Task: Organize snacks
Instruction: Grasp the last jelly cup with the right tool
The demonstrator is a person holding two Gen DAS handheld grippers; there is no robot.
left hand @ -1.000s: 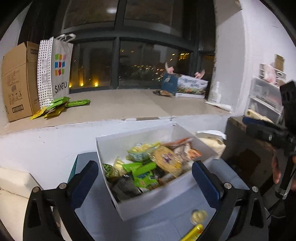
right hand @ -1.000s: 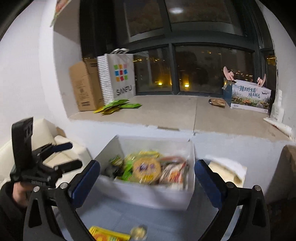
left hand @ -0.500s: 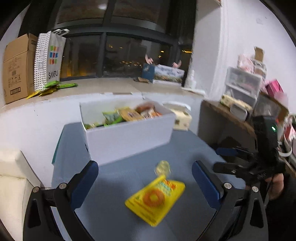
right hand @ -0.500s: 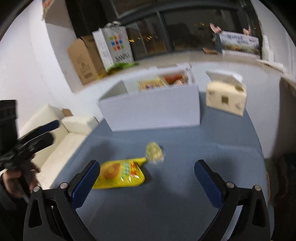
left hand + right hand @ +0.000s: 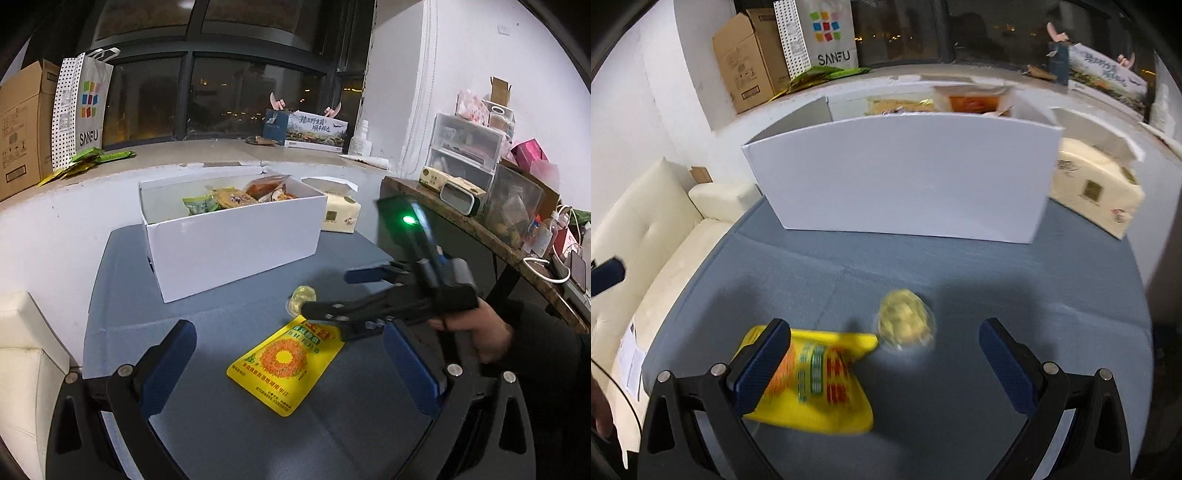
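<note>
Right hand-held gripper [image 5: 884, 356]: wide open, empty; has dropped from the box to just above the small round snack [image 5: 905, 319]. Left hand-held gripper [image 5: 290, 363]: open, empty, over the yellow packet [image 5: 286, 363]. Both lie on the bench [image 5: 221, 424], outside the white box [image 5: 229, 243]; pickup likely next.

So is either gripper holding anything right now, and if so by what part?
Nothing is held. Both the left gripper and the right gripper are open; the yellow packet and the small round snack lie on the table.
</note>
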